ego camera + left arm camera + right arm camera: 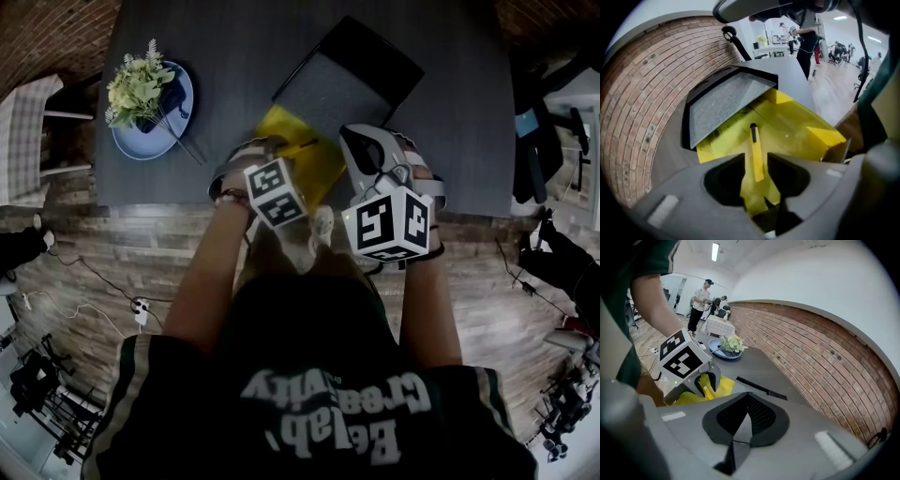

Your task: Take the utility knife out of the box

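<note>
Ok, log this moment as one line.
left gripper: open, utility knife between jaws | utility knife: lying in yellow box | right gripper: shut, empty

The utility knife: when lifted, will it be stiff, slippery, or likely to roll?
The utility knife looks slim and straight, so probably stiff and light. Its smooth yellow casing might slip in the left gripper, whose jaws stand apart around it. Lying flat on the yellow box, it seems unlikely to roll.

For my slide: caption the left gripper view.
Left gripper, jaws open, with the yellow utility knife between them, yellow box behind.
</note>
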The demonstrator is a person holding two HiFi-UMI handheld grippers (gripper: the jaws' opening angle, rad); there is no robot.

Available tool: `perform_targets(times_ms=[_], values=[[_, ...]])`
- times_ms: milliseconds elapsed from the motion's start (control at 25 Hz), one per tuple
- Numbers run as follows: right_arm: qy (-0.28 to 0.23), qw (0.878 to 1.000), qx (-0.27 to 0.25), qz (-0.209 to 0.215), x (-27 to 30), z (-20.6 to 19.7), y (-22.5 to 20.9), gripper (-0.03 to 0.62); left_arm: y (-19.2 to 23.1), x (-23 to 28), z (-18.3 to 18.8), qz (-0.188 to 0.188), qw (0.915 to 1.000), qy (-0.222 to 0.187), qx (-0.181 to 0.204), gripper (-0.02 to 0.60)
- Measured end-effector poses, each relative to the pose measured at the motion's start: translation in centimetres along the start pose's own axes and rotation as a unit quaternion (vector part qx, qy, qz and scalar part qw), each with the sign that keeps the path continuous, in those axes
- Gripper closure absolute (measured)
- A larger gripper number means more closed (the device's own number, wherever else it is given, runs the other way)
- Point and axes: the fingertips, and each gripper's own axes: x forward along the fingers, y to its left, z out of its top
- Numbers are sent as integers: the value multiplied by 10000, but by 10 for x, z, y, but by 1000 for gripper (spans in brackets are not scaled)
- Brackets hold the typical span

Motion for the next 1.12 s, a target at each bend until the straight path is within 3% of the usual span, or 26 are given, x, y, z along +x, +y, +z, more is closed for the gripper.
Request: perform_targets(times_ms=[240,720,800,960,1120], values=[[-63,9999,82,-38,-6,3,-6,588,4,-17,7,26,9999,-26,-146,443],[-426,9982,357,212,-29,20,-4,588,19,-84,39,582,9966,-448,-369,490],[-461,9979,423,190,-33,22,-5,588,21,-96,44,735,9951,-556,-350,530],[-509,9976,438,189,-40,26,-3,588,24,-120,53,976,9917,-741,-384,546],[-584,9973,380,231,-47,33,1,588,32,-153,68,1461,9810,-1195,-439,578]])
